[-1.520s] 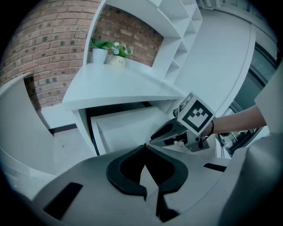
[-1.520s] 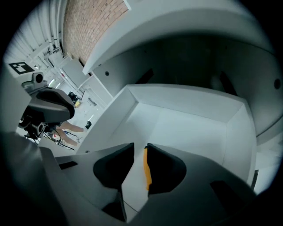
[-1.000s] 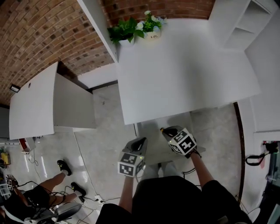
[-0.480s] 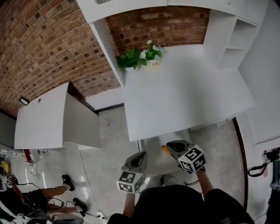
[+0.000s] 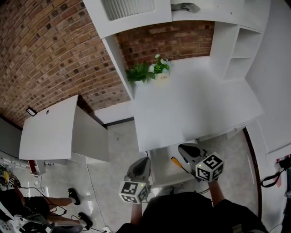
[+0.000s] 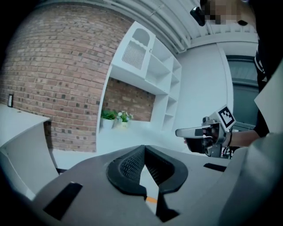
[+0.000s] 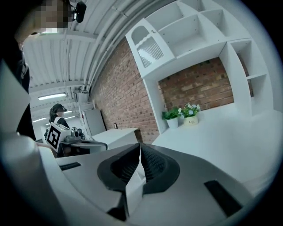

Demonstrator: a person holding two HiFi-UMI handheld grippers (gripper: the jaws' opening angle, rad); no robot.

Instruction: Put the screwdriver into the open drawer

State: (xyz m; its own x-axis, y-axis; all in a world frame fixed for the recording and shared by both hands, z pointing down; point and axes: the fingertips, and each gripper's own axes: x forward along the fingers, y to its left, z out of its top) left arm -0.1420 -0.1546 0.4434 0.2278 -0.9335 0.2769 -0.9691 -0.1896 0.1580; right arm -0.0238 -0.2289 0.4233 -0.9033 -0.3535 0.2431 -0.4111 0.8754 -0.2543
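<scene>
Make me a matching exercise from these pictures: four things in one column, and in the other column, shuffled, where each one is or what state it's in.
Things
1. orange-handled screwdriver
2. green potted plants in white pots
3. right gripper
4. white slatted panel

Places or states
A. at the back of the white desk, beside the red brick wall
B. jaws shut, nothing between them
C. lying in the open white drawer
D. at the top of the white shelf unit over the desk

Pairs: 1-C, 2-A, 3-B, 4-D
</scene>
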